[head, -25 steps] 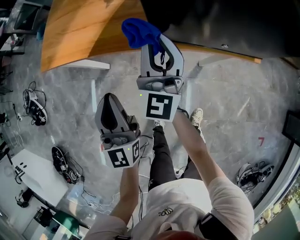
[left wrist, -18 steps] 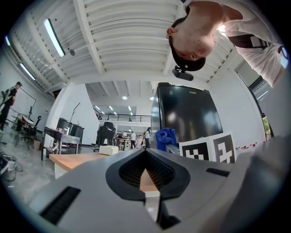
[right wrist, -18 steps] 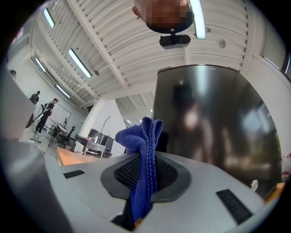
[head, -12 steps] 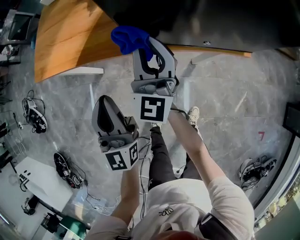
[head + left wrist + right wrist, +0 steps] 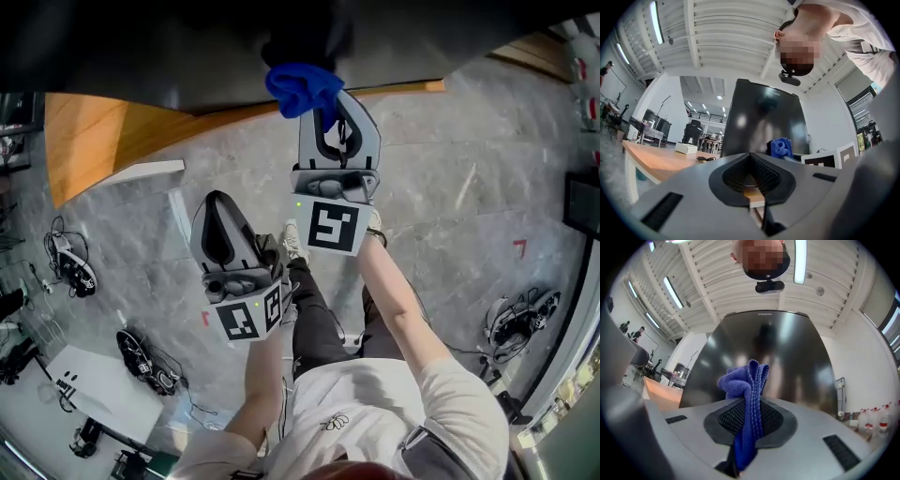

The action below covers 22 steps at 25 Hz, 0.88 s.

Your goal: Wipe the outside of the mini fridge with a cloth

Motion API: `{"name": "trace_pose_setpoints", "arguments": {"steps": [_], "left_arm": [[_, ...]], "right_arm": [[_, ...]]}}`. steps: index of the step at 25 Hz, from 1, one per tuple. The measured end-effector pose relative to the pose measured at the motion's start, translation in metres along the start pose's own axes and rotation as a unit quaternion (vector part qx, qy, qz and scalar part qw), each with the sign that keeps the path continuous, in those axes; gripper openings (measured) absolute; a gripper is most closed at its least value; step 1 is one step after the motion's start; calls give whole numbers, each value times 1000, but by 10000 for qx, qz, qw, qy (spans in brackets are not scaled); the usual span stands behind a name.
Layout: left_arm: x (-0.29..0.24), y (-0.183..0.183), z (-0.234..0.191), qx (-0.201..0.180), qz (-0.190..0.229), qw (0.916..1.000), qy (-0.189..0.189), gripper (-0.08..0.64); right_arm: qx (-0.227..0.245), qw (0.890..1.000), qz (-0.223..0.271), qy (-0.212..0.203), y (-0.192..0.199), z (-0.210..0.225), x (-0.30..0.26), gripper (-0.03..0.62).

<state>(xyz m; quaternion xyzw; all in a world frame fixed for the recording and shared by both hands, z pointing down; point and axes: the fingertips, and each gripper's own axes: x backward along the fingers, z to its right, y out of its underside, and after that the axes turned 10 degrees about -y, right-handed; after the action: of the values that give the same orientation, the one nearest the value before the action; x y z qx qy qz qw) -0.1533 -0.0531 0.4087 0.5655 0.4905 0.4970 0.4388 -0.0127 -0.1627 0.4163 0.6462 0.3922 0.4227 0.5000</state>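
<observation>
Though partly off-frame, mini fridge (image 5: 422,42) behind cloth (image 5: 302,86).

My head camera looks steeply down from above onto the left tongs (image 5: 218,202) and right tongs (image 5: 330,108). Each tongs camera looks along its own jaws at the mini fridge (image 5: 764,352), the right one nearer. All three views share the cloth (image 5: 746,390).

Right gripper (image 5: 323,101) raised, blue cloth (image 5: 302,86) bunched at its tip, close to dark mini fridge (image 5: 187,47) (contact unclear). Left gripper (image 5: 217,208) lower, alongside. Wooden table (image 5: 98,131) left.
</observation>
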Motion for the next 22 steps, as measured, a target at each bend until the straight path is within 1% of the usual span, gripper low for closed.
{"name": "trace_pose_setpoints", "arguments": {"steps": [4,6,9,13,17,22], "left_arm": [[-4,7,36,100,-39,9998,192,5],[-5,13,56,127,-57,9995,285,5],[-8,20,80,168,-67,9990,399,5],[-13,32,102,213,-125,9986,474,5],[-13,37,113,206,-120,9989,396,5],[-17,41,107,247,-143,9991,308,5]], "right_arm": [[-166,9981,54,584,3,62,18,61],[-18,9963,49,857,7,95,28,61],[275,9935,-6,1102,12,132,39,61],[386,9890,-58,1423,19,175,50,61],[399,9868,-26,1570,21,202,59,61],[340,9859,-33,1636,22,209,59,61]]}}
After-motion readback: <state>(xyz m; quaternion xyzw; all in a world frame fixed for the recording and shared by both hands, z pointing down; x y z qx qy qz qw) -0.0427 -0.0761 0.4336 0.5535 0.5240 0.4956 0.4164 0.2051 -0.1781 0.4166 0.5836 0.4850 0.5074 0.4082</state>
